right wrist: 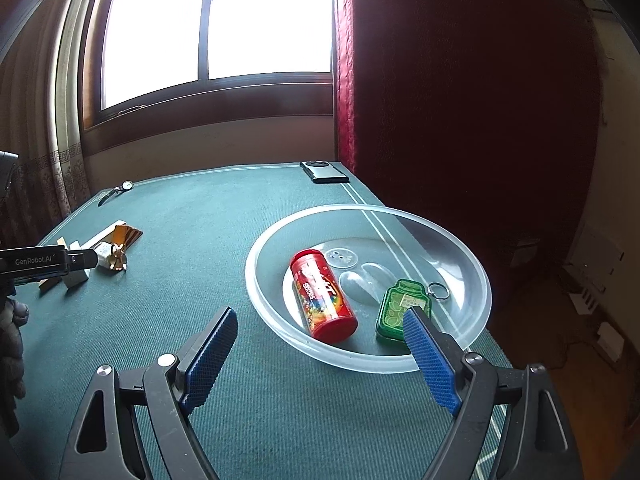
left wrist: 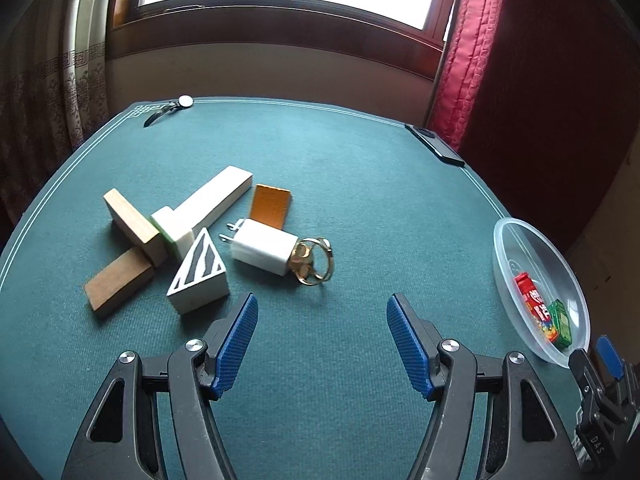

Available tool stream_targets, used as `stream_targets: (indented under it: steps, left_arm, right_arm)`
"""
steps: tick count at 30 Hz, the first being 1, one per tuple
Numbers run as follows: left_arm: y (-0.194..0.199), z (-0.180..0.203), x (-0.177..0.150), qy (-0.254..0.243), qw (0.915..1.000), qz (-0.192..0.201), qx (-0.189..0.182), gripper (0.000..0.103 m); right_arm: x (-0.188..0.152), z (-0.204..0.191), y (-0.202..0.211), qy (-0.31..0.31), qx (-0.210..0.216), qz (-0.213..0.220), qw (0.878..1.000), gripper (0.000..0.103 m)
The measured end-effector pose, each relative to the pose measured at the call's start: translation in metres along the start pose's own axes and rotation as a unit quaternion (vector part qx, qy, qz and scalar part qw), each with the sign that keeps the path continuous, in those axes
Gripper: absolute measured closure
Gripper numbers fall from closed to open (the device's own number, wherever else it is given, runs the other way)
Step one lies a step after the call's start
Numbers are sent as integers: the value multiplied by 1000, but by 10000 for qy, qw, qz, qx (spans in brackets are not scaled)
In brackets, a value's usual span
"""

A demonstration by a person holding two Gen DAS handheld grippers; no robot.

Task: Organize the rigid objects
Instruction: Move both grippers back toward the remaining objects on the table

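A green felt table (left wrist: 360, 200) sits under a bright window. The landmark is a clear plastic bowl (right wrist: 264, 292) at the table's right edge.

Far to the left of the bowl lies a cluster of loose items, touching or overlapping one another: two brown wooden blocks (left wrist: 120, 288), a long white block (left wrist: 212, 196), a white wedge with black stripes (left wrist: 198, 276), an orange card (left wrist: 271, 205), a white plug-in charger (left wrist: 262, 250) and, against the charger's bowl-ward end, a gold wire ring ornament (left wrist: 314, 260).

Between the cluster and the bowl, just short of the ornament, hovers the left gripper (left wrist: 322, 340), its blue-padded jaws released and holding nothing.

Inside the bowl lie a red candy canister (right wrist: 324, 296) on its side and a green jar-shaped keychain (right wrist: 402, 308), near each other but apart. The right gripper (right wrist: 320, 348) hangs at the bowl's near rim, jaws spread wide and empty, one finger over the rim beside the keychain.

Two items appear sorted; the step in hand looks like fetching the next piece. That likely calls for the left gripper to advance on the ornament or charger, straddle it and close, while the right gripper clears the bowl.
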State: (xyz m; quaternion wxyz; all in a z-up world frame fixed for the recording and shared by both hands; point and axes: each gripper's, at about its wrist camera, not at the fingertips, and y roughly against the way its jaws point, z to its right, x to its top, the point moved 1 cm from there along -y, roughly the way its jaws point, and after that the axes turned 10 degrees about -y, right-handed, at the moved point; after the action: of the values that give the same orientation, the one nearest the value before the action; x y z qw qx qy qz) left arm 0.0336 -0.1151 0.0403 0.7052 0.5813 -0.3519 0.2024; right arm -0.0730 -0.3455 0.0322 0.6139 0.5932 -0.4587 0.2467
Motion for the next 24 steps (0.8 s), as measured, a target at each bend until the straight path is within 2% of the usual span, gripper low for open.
stream_targets:
  steps: [11,20,23,24]
  left_arm:
    - [-8,-54,-4,258,9980,-92,570,35]
    - [-22,-62,0,52,9975,-124,688,35]
    - [-30,-62,1,-32,9971,-189,737,37]
    - [-33,-62,1,-37,9970,-212,749,42]
  right_arm:
    - [-8,-22,-1,150,195,-191,9995,15]
    - [-12,-35,-3,236,355,-331,9985,15]
    - [-14,-40,-4,271,412,-371,9981,15]
    - [-14,-43,-4,286,431,-386,9979,15]
